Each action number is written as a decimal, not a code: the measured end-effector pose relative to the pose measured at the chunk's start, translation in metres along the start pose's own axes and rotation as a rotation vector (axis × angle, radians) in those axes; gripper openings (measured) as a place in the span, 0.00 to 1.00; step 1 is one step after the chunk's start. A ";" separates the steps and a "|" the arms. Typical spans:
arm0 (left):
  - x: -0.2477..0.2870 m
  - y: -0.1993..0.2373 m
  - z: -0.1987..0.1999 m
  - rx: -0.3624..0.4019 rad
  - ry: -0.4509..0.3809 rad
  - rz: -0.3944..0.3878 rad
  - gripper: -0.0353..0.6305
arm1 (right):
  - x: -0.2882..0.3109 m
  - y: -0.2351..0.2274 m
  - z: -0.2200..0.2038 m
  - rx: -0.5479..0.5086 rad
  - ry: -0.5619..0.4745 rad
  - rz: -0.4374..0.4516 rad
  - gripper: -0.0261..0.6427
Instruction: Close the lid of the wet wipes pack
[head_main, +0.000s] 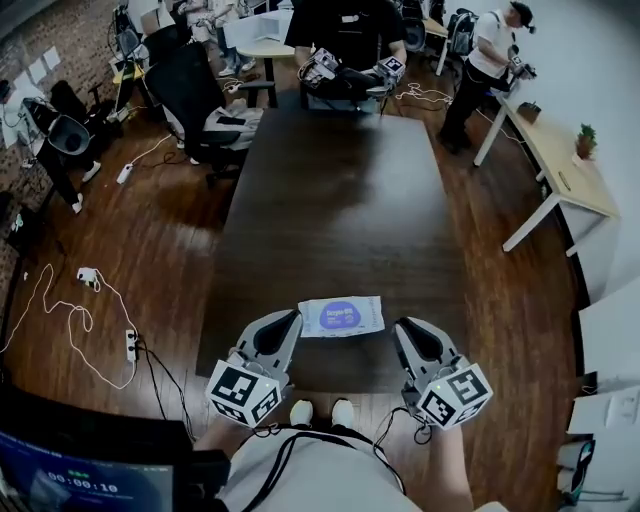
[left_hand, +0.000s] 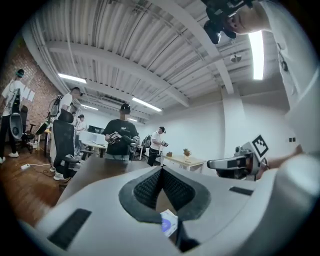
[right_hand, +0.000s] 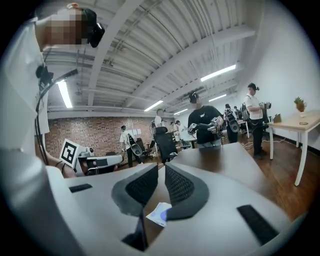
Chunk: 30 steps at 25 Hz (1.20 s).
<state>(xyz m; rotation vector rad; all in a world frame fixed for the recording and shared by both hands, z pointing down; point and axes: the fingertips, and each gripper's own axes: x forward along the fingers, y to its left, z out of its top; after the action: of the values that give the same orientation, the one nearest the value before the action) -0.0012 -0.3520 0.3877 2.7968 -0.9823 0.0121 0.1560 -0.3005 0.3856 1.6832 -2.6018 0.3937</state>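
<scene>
The wet wipes pack (head_main: 341, 316) lies flat near the front edge of the dark table (head_main: 340, 190); it is white with a blue-purple oval patch on top. Both grippers are raised above the table, one on each side of the pack, touching nothing. My left gripper (head_main: 292, 320) has its pads meeting at the tip (left_hand: 160, 170), with nothing between them. My right gripper (head_main: 403, 327) shows a narrow gap between its pads (right_hand: 161, 169), also with nothing in it. Low between the jaws, a corner of the pack shows in both gripper views (left_hand: 169, 223) (right_hand: 159, 215).
A person (head_main: 350, 40) with grippers stands at the table's far end. A black office chair (head_main: 200, 95) stands at the far left. Cables and a power strip (head_main: 130, 345) lie on the wooden floor at the left. A white desk (head_main: 560, 165) stands at the right.
</scene>
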 end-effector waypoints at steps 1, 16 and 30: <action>-0.001 -0.002 0.005 -0.007 -0.009 -0.005 0.05 | -0.005 0.002 0.009 -0.006 -0.025 -0.012 0.11; -0.028 -0.017 0.026 -0.011 -0.058 -0.090 0.05 | -0.051 0.028 0.025 -0.056 -0.117 -0.155 0.05; -0.091 -0.088 0.031 0.045 -0.093 -0.098 0.05 | -0.143 0.097 0.038 -0.072 -0.198 -0.107 0.05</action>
<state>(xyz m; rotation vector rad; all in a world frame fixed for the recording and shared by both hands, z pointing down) -0.0194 -0.2334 0.3372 2.9069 -0.8734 -0.1112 0.1335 -0.1438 0.3080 1.9171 -2.6042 0.1352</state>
